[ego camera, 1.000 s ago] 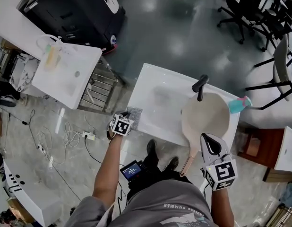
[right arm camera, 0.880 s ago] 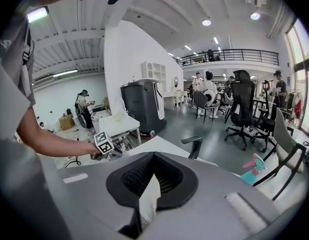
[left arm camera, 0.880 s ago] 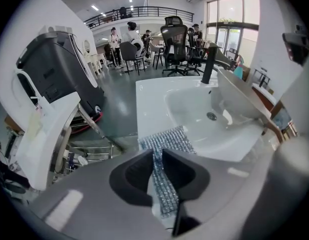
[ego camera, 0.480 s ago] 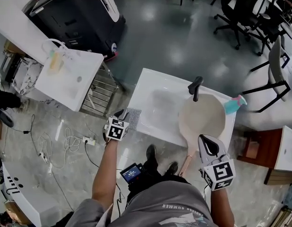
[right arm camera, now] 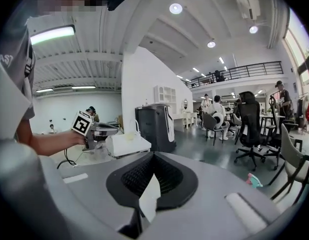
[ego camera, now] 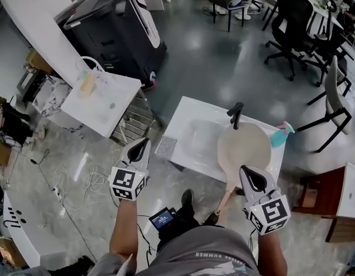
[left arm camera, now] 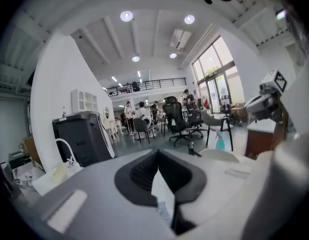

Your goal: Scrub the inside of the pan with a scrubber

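Left gripper (ego camera: 142, 145) rose clear of the scrubber (ego camera: 165, 146), jaws just closed on nothing. Right gripper (ego camera: 250, 172) likewise together, empty. Scrubber pickup pending: reopen, descend, grasp.

Ceiling lamps (right arm camera: 175, 8) glare off the floor (ego camera: 212, 68); fisheye edges darken (perhaps slightly blurred).

Pan (ego camera: 244, 148) interior is noted matt cream; scrubber (ego camera: 166, 147) is seen as rough grey mesh; sink (ego camera: 192, 128) is seen smooth white; floor (ego camera: 223, 56) is logged glossy, lights reflected.
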Available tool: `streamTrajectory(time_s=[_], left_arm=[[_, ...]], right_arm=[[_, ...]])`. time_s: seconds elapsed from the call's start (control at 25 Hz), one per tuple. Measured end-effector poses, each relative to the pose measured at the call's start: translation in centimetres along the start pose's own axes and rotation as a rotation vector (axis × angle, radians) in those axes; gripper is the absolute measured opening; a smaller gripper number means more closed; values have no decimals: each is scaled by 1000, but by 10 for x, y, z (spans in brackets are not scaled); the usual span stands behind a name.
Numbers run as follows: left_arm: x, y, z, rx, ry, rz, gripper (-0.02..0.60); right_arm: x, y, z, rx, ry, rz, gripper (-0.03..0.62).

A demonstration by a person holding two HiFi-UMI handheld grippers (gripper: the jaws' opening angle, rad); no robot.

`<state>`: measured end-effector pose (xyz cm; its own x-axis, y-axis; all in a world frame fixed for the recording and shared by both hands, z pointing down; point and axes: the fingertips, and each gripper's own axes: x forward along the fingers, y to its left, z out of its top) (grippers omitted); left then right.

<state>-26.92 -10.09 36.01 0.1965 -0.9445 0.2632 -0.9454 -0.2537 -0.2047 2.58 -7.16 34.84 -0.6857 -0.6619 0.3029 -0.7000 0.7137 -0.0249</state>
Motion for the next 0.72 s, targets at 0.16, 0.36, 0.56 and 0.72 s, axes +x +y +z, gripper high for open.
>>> streamTrajectory(time_s=[0.16,0.36,0.56,0.72], left_arm=[[-61,-26,50,21,-99,34,0],[-124,-54,88,60,-180,69,0],[-176,-59,109,110,-216,107,0],[-208,-61,107,96,-208,122,0]], right_arm=[[-25,19,25,-22,-79,87,2],[-43,49,44,-32,-143,186,2],[-52,91,67,-47,-183,284,2],[-58,122,81,-57,-209,337,2]])
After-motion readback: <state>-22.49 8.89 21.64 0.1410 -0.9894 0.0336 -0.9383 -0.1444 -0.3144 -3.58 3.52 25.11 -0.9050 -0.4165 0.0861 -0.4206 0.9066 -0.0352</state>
